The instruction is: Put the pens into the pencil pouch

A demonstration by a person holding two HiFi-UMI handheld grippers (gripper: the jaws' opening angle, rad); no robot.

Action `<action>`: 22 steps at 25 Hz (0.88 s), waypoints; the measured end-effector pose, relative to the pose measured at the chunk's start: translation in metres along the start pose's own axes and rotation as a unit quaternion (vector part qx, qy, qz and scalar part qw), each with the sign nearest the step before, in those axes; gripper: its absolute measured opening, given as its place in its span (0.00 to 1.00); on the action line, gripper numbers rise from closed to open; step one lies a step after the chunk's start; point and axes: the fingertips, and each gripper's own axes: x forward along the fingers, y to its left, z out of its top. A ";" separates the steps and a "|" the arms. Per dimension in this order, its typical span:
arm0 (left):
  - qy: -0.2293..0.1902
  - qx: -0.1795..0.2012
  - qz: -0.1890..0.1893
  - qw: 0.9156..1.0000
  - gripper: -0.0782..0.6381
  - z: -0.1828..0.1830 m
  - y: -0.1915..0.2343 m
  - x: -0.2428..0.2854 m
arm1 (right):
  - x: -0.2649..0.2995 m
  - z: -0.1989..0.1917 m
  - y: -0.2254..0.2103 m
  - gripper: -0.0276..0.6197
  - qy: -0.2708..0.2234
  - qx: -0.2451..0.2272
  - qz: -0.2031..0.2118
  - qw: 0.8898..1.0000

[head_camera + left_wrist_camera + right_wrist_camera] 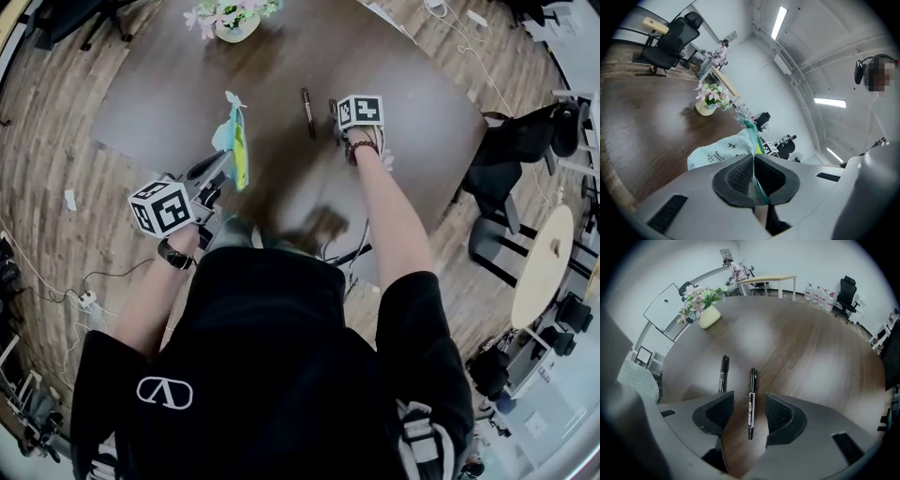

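Your brown bench carries one pot of flowers at its far edge, well apart from your grippers. One pencil pouch is held over the bench, its zipper edge pinched between the pressed-together fingers of your left gripper. Two black pens lie side by side on the bench. The nearer pen lies untouched between the partly spread fingers of your right gripper, and the second pen lies just outside them.
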 end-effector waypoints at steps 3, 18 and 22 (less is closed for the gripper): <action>0.000 -0.001 -0.001 1.000 0.12 -0.001 -0.001 0.001 | 0.010 -0.007 -0.005 0.33 0.024 0.007 0.001 1.000; 0.005 -0.003 -0.001 1.000 0.12 -0.003 -0.001 -0.002 | 0.021 -0.020 -0.010 0.11 0.039 0.008 -0.008 0.999; 0.006 0.000 -0.004 1.000 0.12 0.000 -0.004 -0.001 | -0.006 0.005 -0.003 0.11 -0.022 -0.007 -0.003 1.000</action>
